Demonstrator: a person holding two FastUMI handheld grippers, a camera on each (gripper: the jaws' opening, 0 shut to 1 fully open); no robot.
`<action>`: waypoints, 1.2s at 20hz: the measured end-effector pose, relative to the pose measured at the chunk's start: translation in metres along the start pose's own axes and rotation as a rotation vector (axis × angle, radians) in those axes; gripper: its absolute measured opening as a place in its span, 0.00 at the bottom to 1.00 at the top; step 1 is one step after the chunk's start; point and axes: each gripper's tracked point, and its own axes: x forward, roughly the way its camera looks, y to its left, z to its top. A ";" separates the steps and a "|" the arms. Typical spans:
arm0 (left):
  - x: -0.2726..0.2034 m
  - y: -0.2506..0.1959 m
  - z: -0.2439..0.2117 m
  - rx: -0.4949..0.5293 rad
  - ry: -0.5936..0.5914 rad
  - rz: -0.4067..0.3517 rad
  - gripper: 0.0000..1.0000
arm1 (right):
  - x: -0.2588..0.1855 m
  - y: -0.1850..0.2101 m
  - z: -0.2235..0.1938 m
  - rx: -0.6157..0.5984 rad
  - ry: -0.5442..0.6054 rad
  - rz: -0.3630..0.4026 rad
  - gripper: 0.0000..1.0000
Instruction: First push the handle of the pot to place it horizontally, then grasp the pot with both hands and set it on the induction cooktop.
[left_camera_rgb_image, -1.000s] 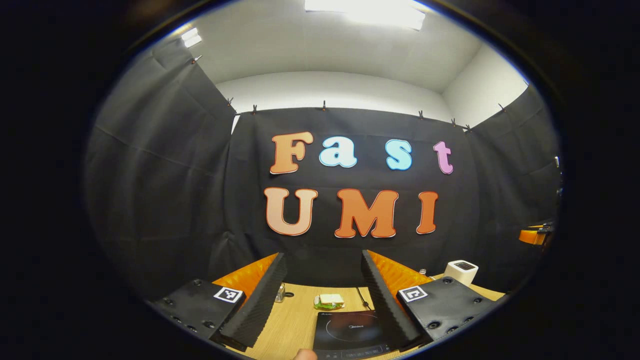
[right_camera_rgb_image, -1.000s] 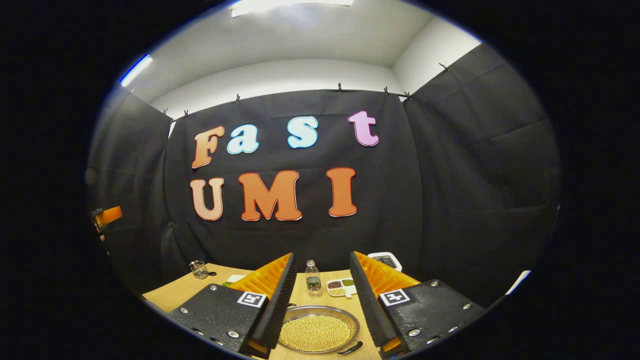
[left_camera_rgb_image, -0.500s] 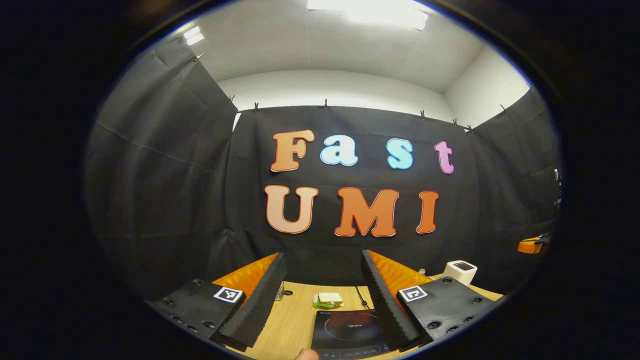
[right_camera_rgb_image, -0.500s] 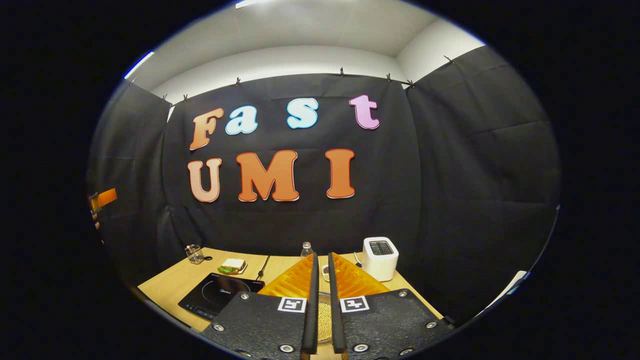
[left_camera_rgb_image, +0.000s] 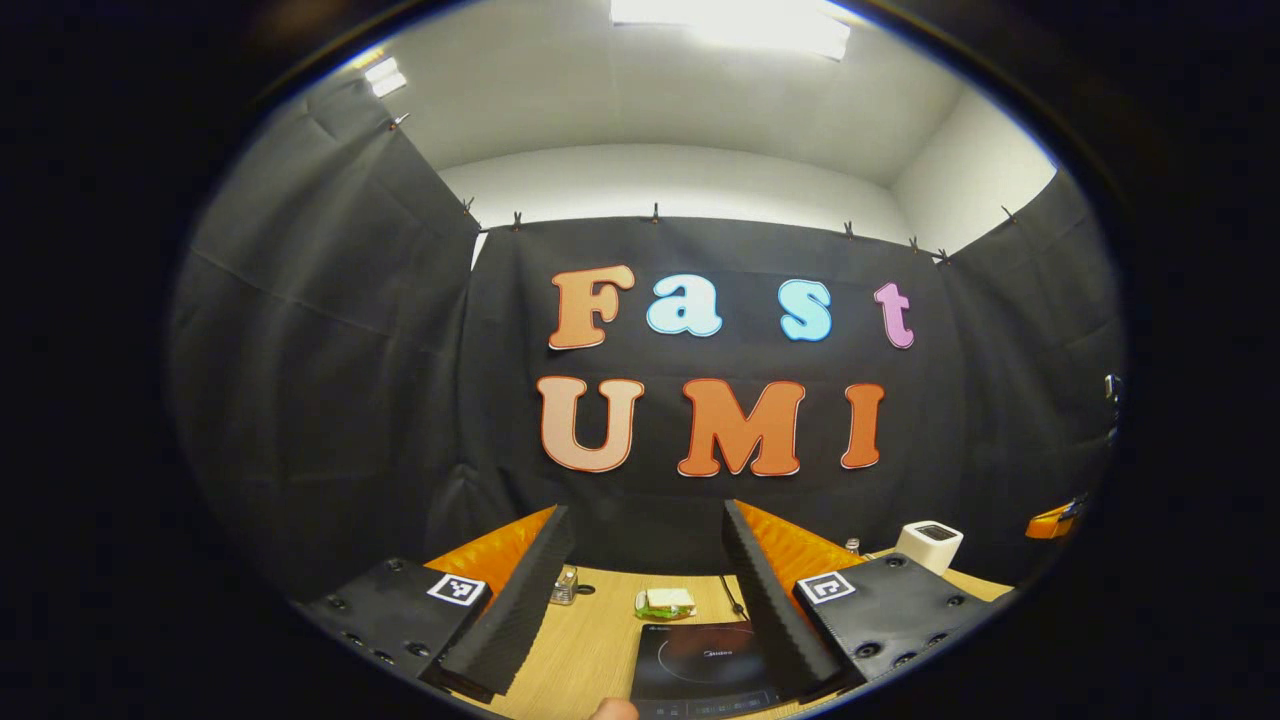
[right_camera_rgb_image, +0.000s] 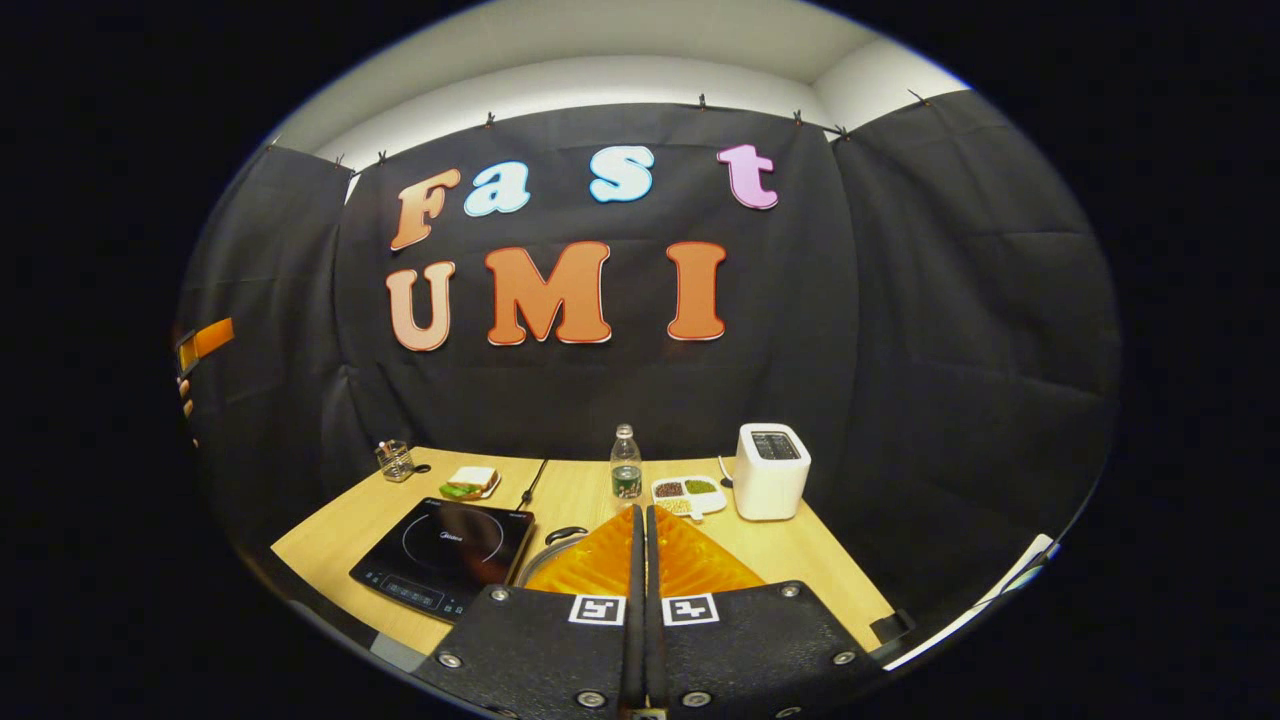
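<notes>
Right gripper view showed the pot (right_camera_rgb_image: 545, 556) on the wooden table (right_camera_rgb_image: 790, 560), just right of the induction cooktop (right_camera_rgb_image: 445, 555) and not on it. Little of the pot could be seen: a curve of its metal rim and one dark handle (right_camera_rgb_image: 565, 534) at the far side, the rest hidden behind the right gripper (right_camera_rgb_image: 640, 520). That gripper's two fingers were pressed together with no gap between them and nothing held, and they hung above the pot; whether they touched it could not be told. The cooktop lay flat with its control strip toward the near edge of the table. Behind it sat a sandwich (right_camera_rgb_image: 470, 482) on a small plate and a small glass jar (right_camera_rgb_image: 394, 460) at the far left corner. A cord (right_camera_rgb_image: 532, 482) ran from the cooktop toward the back wall. A water bottle (right_camera_rgb_image: 626, 470) stood near the middle of the table, a divided dish (right_camera_rgb_image: 688, 492) of grains just right of it, and a white toaster (right_camera_rgb_image: 771, 470) beyond that.

Left gripper view showed the left gripper (left_camera_rgb_image: 640, 545) with its fingers wide apart and empty, held above the table (left_camera_rgb_image: 590, 640). Between the fingers lay the cooktop (left_camera_rgb_image: 705, 665), with the sandwich (left_camera_rgb_image: 665, 602) and the jar (left_camera_rgb_image: 564, 585) behind it. The toaster (left_camera_rgb_image: 929, 545) stood far to the right.
</notes>
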 end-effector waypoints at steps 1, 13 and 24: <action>0.000 0.000 0.000 -0.001 0.002 -0.001 0.98 | 0.001 0.000 -0.008 -0.004 0.018 0.001 0.00; -0.006 0.005 -0.002 -0.006 0.006 0.003 0.97 | 0.014 0.003 -0.112 0.034 0.294 0.062 0.00; -0.004 0.004 -0.003 -0.001 0.010 0.010 0.99 | 0.026 -0.005 -0.195 0.090 0.490 0.055 0.00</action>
